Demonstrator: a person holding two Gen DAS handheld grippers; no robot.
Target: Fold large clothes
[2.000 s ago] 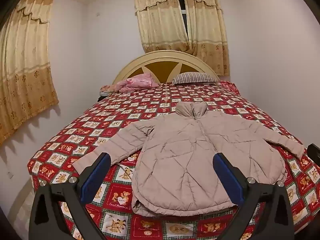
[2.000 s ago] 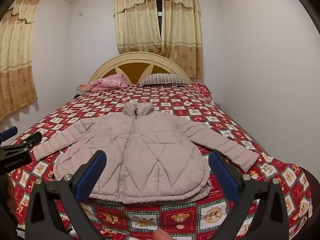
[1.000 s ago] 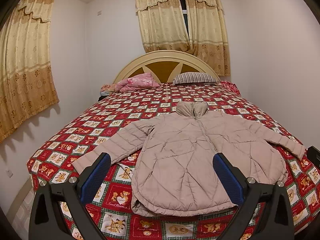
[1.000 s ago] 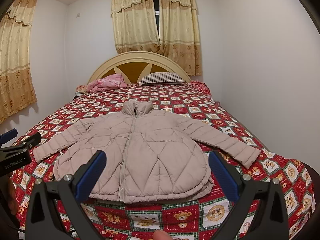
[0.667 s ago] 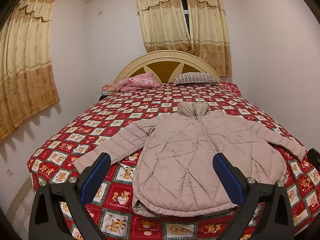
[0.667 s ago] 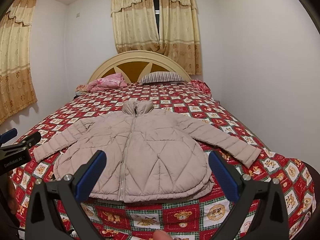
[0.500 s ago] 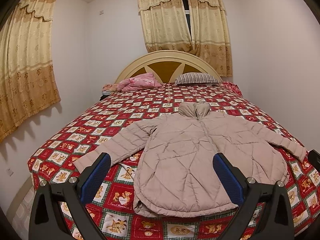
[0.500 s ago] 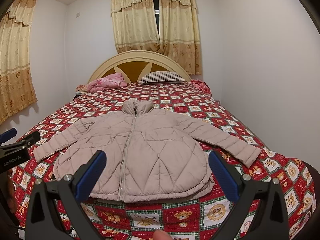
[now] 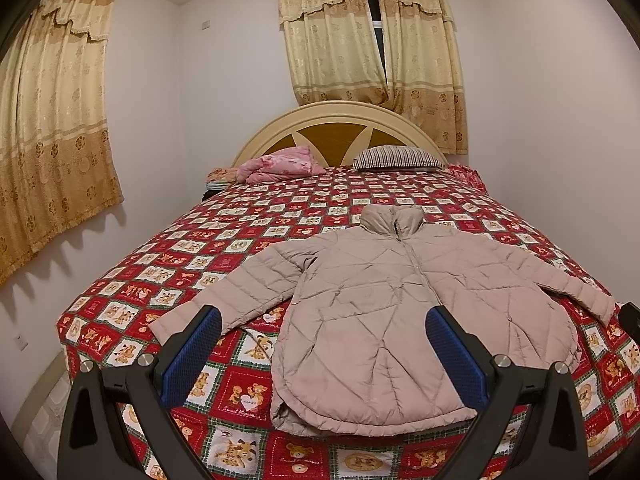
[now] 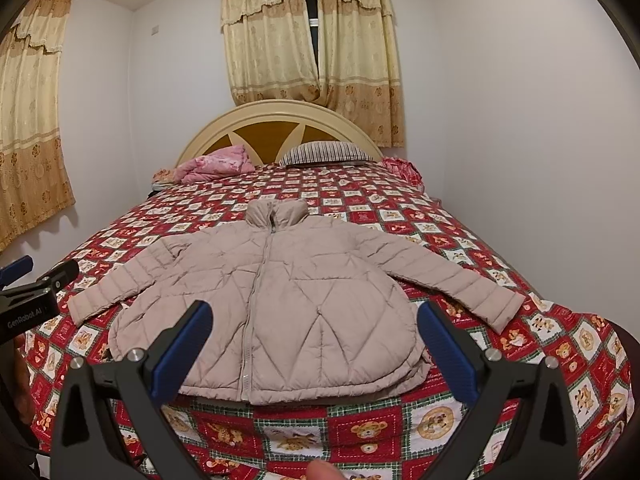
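Left wrist: left gripper (image 9: 322,346) gapes wide, empty.

Jacket (image 9: 384,312) lies on bed (image 9: 224,240) (pillow (image 9: 398,157) behind it).

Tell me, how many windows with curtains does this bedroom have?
2 curtained spots show. One pair of curtains hangs behind the headboard, with dark window glass showing between them. Another curtain covers the left wall; its window is hidden.
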